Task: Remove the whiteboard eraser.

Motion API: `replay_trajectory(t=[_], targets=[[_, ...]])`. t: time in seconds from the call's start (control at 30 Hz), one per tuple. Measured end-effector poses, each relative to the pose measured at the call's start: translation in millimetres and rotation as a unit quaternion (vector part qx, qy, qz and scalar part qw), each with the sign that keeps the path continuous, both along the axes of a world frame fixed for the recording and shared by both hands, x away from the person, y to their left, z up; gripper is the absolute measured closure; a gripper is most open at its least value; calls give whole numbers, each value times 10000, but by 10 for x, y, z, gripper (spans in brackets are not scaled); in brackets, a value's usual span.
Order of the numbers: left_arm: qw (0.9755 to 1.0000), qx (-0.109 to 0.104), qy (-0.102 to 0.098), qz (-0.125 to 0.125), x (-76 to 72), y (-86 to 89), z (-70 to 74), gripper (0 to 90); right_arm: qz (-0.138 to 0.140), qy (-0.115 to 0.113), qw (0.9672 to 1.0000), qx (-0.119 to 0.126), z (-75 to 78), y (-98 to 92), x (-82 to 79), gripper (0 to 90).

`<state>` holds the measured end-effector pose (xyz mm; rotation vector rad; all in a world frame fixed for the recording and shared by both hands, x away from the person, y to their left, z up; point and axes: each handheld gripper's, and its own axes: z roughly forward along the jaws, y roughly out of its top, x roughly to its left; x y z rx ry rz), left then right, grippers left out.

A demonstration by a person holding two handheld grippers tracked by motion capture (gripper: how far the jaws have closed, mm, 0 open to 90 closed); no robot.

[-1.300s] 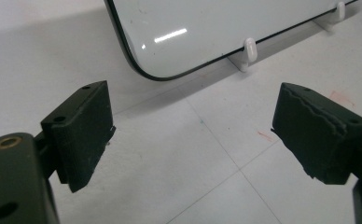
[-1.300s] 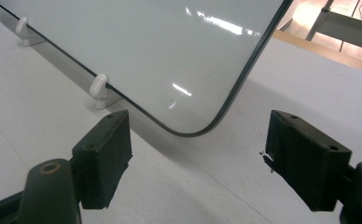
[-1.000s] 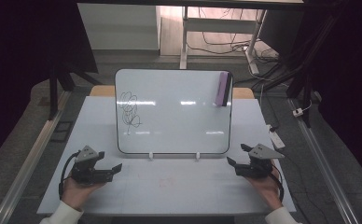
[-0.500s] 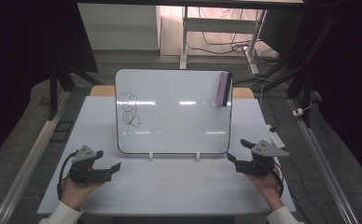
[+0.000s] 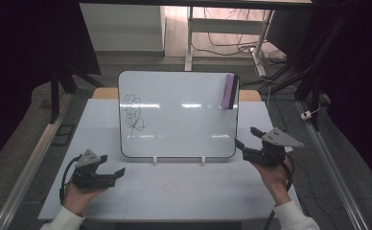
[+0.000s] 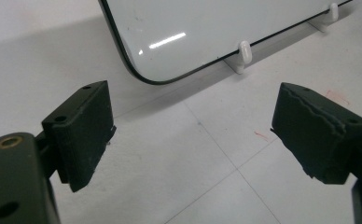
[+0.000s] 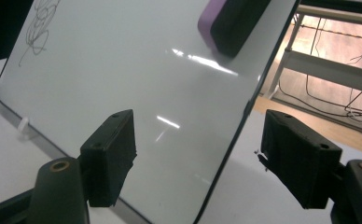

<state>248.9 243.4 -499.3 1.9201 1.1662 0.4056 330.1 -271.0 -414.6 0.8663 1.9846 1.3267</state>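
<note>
Ahead of both your grippers lies the white table (image 5: 174, 191), and on it the whiteboard (image 5: 184, 120) stands propped on two small white feet (image 6: 244, 51), leaning back away from you. It is the thing nearest your right gripper (image 5: 248, 139), which hangs just off the board's lower right corner, lifted clear of the table. In the right gripper view the board's dark right edge (image 7: 244, 116) runs up through the gap between the two jaws, but neither pad touches it: the jaws stand wide, have just been closing a little, and grip nothing.

Up and beyond that gripper, near the board's top right corner, a purple and black eraser (image 5: 230, 91) clings to the board's face; the right gripper view shows it well above the jaws (image 7: 230, 18). Far across the board from your right gripper, on its left half, there is a black scribble (image 5: 133, 115), seen at the top left of the right gripper view (image 7: 37, 28).

Your left gripper (image 5: 113, 168) rests low by the table in your left hand (image 5: 78, 199), short of the board's lower left corner and apart from it. Its jaws are spread wide with only bare table between them. In the left gripper view the board's rounded corner (image 6: 142, 77) lies ahead of the jaws, above the gap, with the nearer foot just to its right.
</note>
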Motion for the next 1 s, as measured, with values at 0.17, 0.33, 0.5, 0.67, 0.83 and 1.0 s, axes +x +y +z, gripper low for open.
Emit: replay_trajectory(t=[0.17,0.33,0.5,0.67,0.83,1.0], targets=[[10000,22,17,-29,6,-7,-9,138,-30,-60,10000,36,149,80,83,258],[10000,49,45,-62,12,-16,-24,140,-237,-257,9994,77,352,223,222,264],[10000,28,63,-63,16,-8,-32,140,-508,-220,9984,106,476,326,417,276],[9999,44,85,-101,18,-18,-46,138,-720,-113,9972,163,541,401,605,280],[9999,46,114,-111,24,-10,-59,137,-818,-28,9966,122,568,474,688,288],[9998,59,128,-126,23,-20,-71,137,-926,89,9957,10,562,576,760,312]])
